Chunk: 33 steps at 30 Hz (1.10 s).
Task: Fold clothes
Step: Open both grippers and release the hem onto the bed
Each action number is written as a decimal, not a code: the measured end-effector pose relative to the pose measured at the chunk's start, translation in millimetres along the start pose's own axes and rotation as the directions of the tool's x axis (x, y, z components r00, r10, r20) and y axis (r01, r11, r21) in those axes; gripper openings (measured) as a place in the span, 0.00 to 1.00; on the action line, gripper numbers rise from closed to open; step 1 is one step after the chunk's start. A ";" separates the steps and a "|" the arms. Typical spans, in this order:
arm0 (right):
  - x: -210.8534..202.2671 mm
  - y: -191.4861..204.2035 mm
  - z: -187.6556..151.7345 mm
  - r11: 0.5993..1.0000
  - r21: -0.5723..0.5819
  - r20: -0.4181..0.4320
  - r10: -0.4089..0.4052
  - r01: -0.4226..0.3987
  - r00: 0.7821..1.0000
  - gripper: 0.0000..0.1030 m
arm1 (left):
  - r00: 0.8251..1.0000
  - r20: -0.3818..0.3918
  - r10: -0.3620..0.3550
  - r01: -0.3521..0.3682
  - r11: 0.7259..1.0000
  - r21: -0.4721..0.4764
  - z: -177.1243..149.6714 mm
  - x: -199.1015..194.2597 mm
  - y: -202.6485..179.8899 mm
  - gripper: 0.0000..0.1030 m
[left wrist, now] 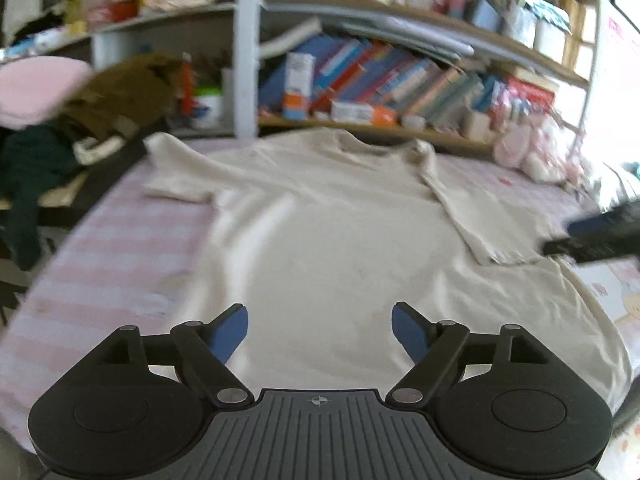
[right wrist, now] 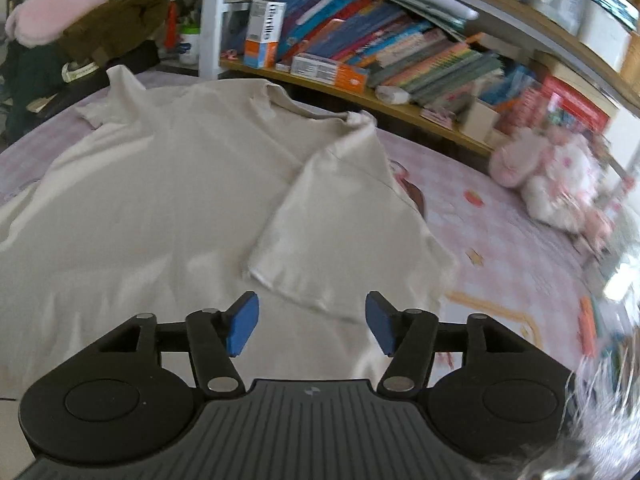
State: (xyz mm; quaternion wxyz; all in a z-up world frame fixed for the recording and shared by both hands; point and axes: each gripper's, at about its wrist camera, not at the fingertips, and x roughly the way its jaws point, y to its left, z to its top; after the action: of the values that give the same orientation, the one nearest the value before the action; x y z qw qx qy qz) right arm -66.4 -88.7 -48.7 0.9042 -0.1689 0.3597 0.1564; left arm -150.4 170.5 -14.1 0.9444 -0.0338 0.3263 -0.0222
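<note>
Cream T-shirt (left wrist: 340,232) flat, one sleeve folded inward

Both cameras look forward and slightly down over a cream T-shirt (left wrist: 320,216) spread on a bed, toward the bookshelf (left wrist: 400,80) behind its collar. The left wrist view sits low near the shirt's hem, about centred on it. The right wrist view hangs close above the folded-in sleeve (right wrist: 340,216); both share shirt, sleeve and bookshelf.

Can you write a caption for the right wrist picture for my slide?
Open right tool hovers over a cream T-shirt on the pink bed, one sleeve already folded in.
</note>
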 end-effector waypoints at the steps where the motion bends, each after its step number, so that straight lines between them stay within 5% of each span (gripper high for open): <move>1: 7.9 3.1 4.0 1.000 -0.022 0.002 0.007 -0.007 1.000 0.60 | 1.000 -0.009 -0.011 0.011 1.000 0.011 0.0 4.8 -7.0 0.79; 11: 65.2 18.1 16.4 0.979 -0.164 -0.038 0.119 -0.124 0.992 0.56 | 0.998 -0.063 0.007 -0.008 1.000 -0.016 8.0 41.5 -58.6 0.87; 13: 76.4 13.4 16.9 0.977 -0.157 -0.065 0.138 -0.146 0.988 0.43 | 0.996 -0.092 0.015 -0.016 1.000 -0.010 9.2 51.5 -67.2 0.87; 15: 84.2 4.1 17.9 0.971 -0.130 -0.079 0.193 -0.202 0.978 0.10 | 0.990 -0.134 0.044 -0.045 0.999 -0.004 9.1 62.4 -73.5 0.87; 19: 80.6 -36.2 31.5 0.968 -0.078 -0.045 0.237 -0.240 0.971 0.06 | 0.974 -0.200 0.101 -0.105 0.994 -0.008 6.6 74.3 -80.4 0.87; 24: 80.6 -166.1 59.0 0.995 0.098 0.016 0.020 -0.022 1.000 0.06 | 0.957 -0.238 0.163 -0.174 0.984 -0.024 4.9 75.1 -84.6 0.87; 28: 99.0 -258.0 55.6 0.966 0.186 -0.083 -0.165 0.178 0.983 0.06 | 0.943 -0.272 0.194 -0.209 0.977 -0.028 6.7 80.6 -91.6 0.88; 33: 119.6 -296.6 37.6 0.945 0.250 -0.143 -0.181 0.213 0.973 0.04 | 0.933 -0.290 0.214 -0.236 0.971 -0.042 10.7 85.1 -96.3 0.89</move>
State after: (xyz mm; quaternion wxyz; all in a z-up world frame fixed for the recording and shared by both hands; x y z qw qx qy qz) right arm 158.8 -318.8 -49.9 0.9069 -0.0911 0.4113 0.0056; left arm -78.9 69.6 -50.5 0.8821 -0.0285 0.4607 0.0938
